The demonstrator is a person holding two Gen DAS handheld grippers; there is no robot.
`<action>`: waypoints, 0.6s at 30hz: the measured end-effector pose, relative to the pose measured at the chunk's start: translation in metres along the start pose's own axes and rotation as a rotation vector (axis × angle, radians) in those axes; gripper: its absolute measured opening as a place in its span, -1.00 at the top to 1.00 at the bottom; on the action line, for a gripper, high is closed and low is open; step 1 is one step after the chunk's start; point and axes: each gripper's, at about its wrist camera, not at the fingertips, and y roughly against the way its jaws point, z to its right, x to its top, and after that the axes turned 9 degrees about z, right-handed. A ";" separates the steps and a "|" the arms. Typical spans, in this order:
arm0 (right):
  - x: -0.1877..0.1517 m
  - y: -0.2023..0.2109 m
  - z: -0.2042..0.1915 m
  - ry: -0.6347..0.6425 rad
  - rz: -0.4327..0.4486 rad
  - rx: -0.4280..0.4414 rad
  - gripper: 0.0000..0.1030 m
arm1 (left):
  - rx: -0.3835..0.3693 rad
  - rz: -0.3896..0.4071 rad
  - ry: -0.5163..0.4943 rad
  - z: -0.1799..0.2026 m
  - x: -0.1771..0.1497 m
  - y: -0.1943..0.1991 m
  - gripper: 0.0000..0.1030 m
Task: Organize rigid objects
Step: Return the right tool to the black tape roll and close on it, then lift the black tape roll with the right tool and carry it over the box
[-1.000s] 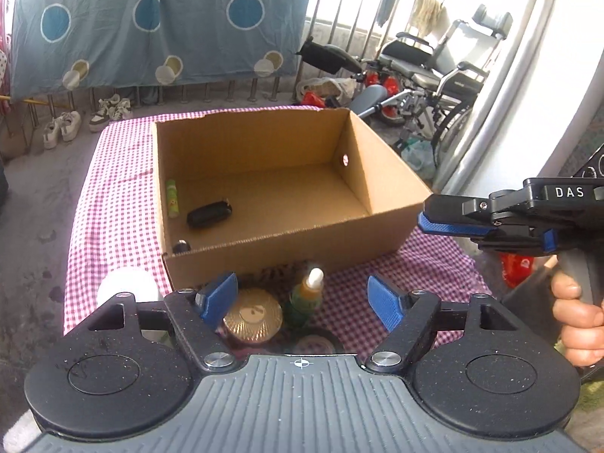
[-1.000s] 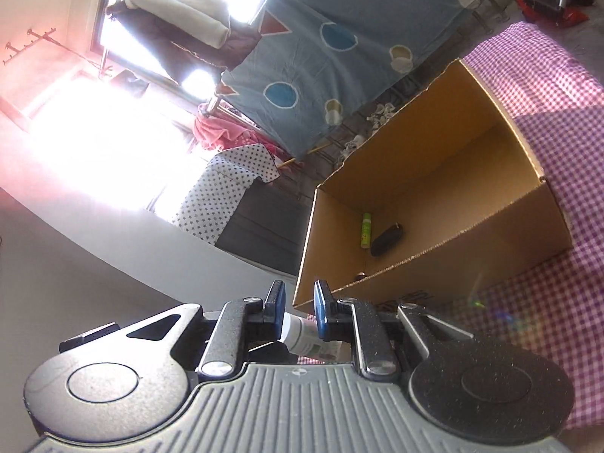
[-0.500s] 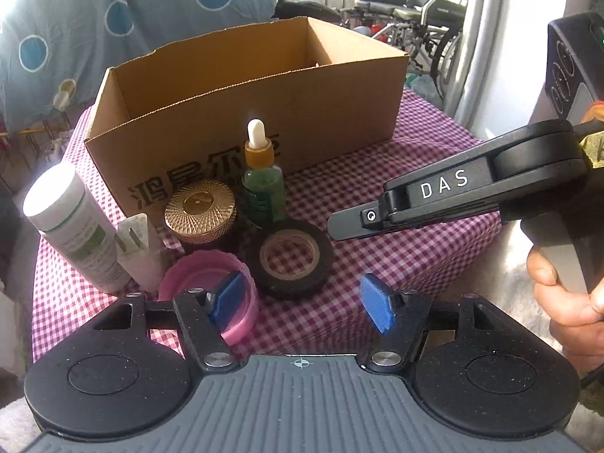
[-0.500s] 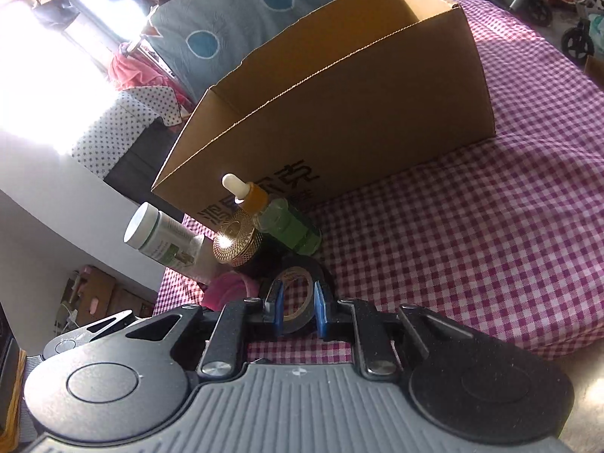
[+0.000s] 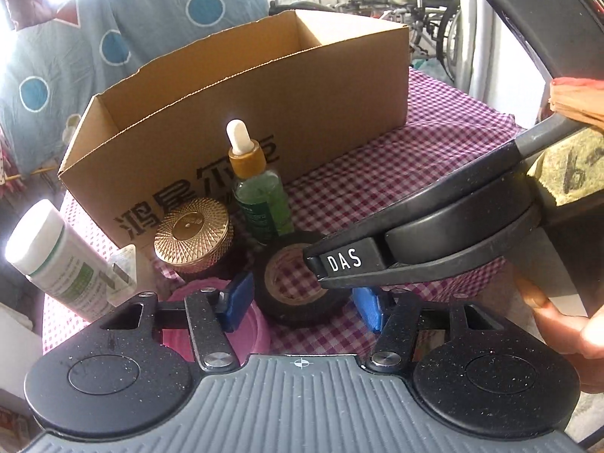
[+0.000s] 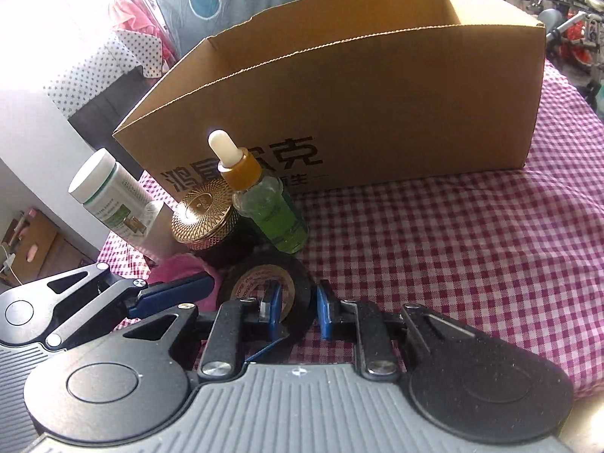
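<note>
Checked tablecloth (image 6: 434, 264) (pink-and-white) beneath cardboard box (image 6: 377, 113); blue curtain (image 5: 113, 37) behind.

The left gripper (image 5: 302, 307) hangs low with jaws spread wide; the right gripper (image 6: 296, 309) reaches in from the right, jaws narrowly parted.

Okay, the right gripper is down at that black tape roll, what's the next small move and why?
Probably close the right gripper on the black tape roll. One blue finger sits inside the roll's hole and the other outside its wall, with a gap still visible, so the wall is bracketed but not yet pinched. The left gripper is open just behind it, and the cardboard box waits beyond.
</note>
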 end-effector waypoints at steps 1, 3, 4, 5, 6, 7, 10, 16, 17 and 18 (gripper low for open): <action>0.001 -0.001 -0.002 0.014 0.004 -0.006 0.58 | 0.000 0.001 -0.004 0.000 0.000 0.000 -0.15; 0.001 -0.002 -0.005 0.056 0.009 -0.014 0.59 | 0.000 0.006 -0.014 0.001 -0.001 0.000 -0.15; 0.000 -0.002 -0.005 0.069 0.011 -0.015 0.60 | -0.003 0.008 -0.017 0.001 -0.001 0.001 -0.15; 0.000 -0.001 -0.004 0.072 0.011 -0.015 0.60 | -0.009 0.010 -0.019 0.001 -0.001 0.002 -0.15; 0.000 0.000 -0.002 0.069 0.012 -0.011 0.60 | -0.015 0.010 -0.020 0.002 0.000 0.002 -0.16; 0.000 0.002 0.002 0.057 0.013 -0.010 0.62 | -0.024 0.008 -0.021 0.001 0.001 0.003 -0.18; -0.002 0.011 0.018 0.020 0.023 -0.024 0.64 | -0.051 -0.013 -0.020 0.003 0.005 0.000 -0.36; -0.007 0.030 0.045 -0.040 0.034 -0.035 0.64 | -0.106 -0.037 -0.020 0.013 0.009 -0.010 -0.41; -0.008 0.032 0.049 -0.051 0.036 -0.033 0.64 | -0.112 -0.042 -0.023 0.017 0.010 -0.013 -0.41; -0.009 0.034 0.052 -0.060 0.037 -0.031 0.64 | -0.116 -0.046 -0.026 0.019 0.010 -0.015 -0.41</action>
